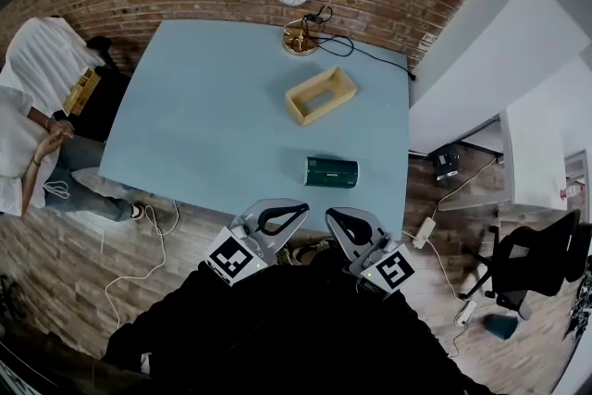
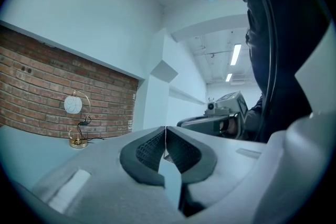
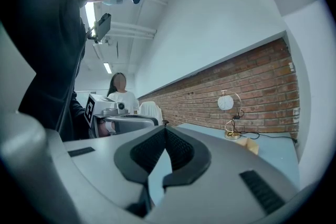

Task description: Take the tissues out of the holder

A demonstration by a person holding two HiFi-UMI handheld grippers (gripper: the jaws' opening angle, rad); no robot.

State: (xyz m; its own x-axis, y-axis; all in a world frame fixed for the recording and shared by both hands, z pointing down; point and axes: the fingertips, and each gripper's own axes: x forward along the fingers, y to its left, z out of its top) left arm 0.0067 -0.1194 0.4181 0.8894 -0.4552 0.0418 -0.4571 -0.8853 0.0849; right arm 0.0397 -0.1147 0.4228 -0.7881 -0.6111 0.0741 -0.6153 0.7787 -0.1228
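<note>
Fingers (image 2: 147, 152) closed together on left gripper (image 2: 166, 134) and right gripper (image 3: 165, 132), empty, holder (image 1: 321, 95) long axis diagonal

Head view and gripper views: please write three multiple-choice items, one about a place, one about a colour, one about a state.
1. Where is the dark green pack relative to the wooden holder?
A inside it
B outside it, on the table
C on top of it

2. What colour is the table top?
A light blue
B red
C black

3. How do the right gripper jaws stand?
A wide apart
B together, empty
C closed on the pack

Answers:
1 B, the pack lies apart from the holder.
2 A, as the head view shows.
3 B, the pads meet with nothing between them.
</note>
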